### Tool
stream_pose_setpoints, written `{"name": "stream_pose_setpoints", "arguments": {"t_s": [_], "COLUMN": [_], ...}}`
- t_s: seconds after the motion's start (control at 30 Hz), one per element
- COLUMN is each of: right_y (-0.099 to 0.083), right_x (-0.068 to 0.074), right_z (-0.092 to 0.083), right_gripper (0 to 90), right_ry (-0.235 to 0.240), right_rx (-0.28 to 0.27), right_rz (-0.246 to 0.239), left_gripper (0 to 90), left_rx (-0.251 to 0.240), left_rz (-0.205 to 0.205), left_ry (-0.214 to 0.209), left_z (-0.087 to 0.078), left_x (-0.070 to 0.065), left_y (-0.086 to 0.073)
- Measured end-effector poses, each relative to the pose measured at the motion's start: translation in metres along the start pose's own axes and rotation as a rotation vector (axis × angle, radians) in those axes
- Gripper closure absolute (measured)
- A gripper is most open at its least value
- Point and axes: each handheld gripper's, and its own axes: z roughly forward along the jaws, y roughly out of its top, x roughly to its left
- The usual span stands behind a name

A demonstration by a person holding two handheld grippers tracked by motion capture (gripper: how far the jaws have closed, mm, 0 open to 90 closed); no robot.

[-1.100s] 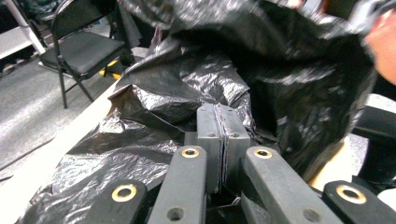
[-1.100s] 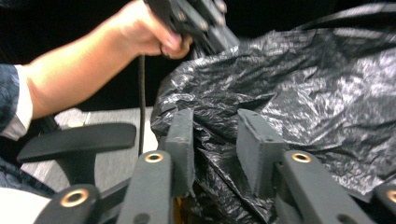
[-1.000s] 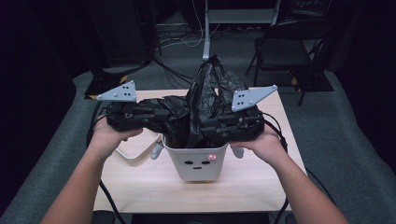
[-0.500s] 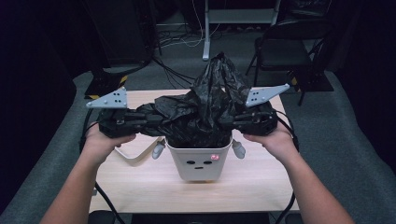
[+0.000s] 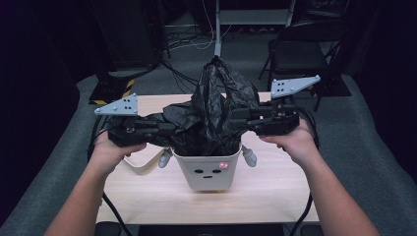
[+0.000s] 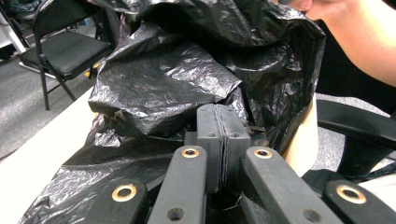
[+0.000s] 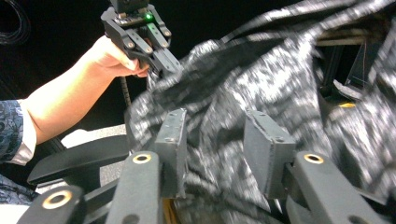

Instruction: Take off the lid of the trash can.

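A white bin [image 5: 206, 172] with a small face on it stands on the wooden table [image 5: 147, 196]. A crumpled black plastic bag [image 5: 216, 108] sits in it and rises above its rim. My left gripper [image 5: 167, 130] comes in from the left. Its jaws [image 6: 223, 116] are shut on a fold of the bag [image 6: 163, 84]. My right gripper [image 5: 236, 118] is at the bag's right side. Its jaws [image 7: 217, 135] have just been opening and stand apart, with blurred bag film [image 7: 280, 79] between and behind them but not pinched. The right gripper view also has the left gripper [image 7: 140, 32] holding the bag's far edge.
A folding chair [image 5: 295, 54] stands behind the table at the right, with a stand pole [image 5: 216, 24] and floor cables beside it. Dark equipment [image 5: 123, 44] is at the back left. Both forearms reach in over the table's near edge.
The right hand has drawn to the right and slightly up, away from the bin, and its jaws have parted. The bag is spread wider between the two grippers. The left hand has hardly moved.
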Motion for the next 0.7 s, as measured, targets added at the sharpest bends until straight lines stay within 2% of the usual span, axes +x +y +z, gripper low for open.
{"name": "stream_pose_setpoints", "arguments": {"t_s": [0.27, 0.5, 0.63, 0.67, 0.7], "right_y": [0.032, 0.052, 0.052, 0.051, 0.049], "right_x": [0.011, 0.015, 0.014, 0.014, 0.014], "right_z": [0.025, 0.050, 0.061, 0.062, 0.062], "right_gripper": [49.0, 42.3, 46.2, 50.2, 57.8], "right_ry": [0.016, -0.009, -0.048, -0.052, -0.066], "right_rx": [0.032, 0.073, 0.120, 0.131, 0.145], "right_rz": [-0.034, -0.029, -0.029, -0.035, -0.050], "left_gripper": [89.0, 89.0, 88.9, 89.0, 89.0], "left_rx": [0.004, 0.004, 0.007, 0.009, 0.008], "left_rz": [0.014, 0.021, 0.029, 0.036, 0.033], "left_ry": [-0.014, -0.027, -0.033, -0.032, -0.032], "left_z": [0.004, 0.007, 0.007, 0.006, 0.006], "left_x": [-0.007, -0.010, -0.012, -0.013, -0.013], "left_y": [0.004, 0.005, 0.006, 0.005, 0.004]}}
